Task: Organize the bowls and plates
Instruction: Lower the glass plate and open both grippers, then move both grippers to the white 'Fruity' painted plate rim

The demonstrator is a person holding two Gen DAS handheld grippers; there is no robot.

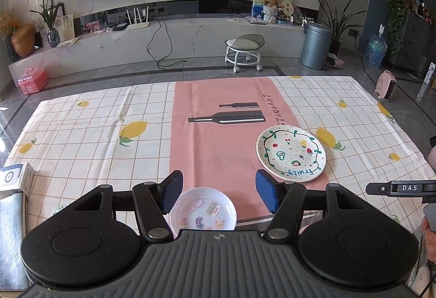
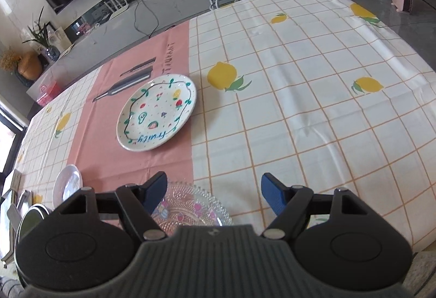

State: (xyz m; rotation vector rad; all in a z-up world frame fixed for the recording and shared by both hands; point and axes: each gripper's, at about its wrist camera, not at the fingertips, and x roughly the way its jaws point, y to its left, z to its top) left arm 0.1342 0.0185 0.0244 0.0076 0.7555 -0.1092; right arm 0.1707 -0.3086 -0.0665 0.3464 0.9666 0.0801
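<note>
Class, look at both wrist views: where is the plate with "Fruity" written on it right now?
The Fruity plate lies flat on the pink strip of the tablecloth, at its right edge in the left wrist view, beyond the small white dish.

Your right gripper (image 2: 214, 190) hangs tilted over the tablecloth (image 2: 313, 96), jaws parted with nothing between the pads. Just under its left finger lies a clear glass plate (image 2: 190, 209). The "Fruity" plate (image 2: 156, 112) sits farther off on the pink strip, a small white bowl (image 2: 66, 184) at left.
</note>
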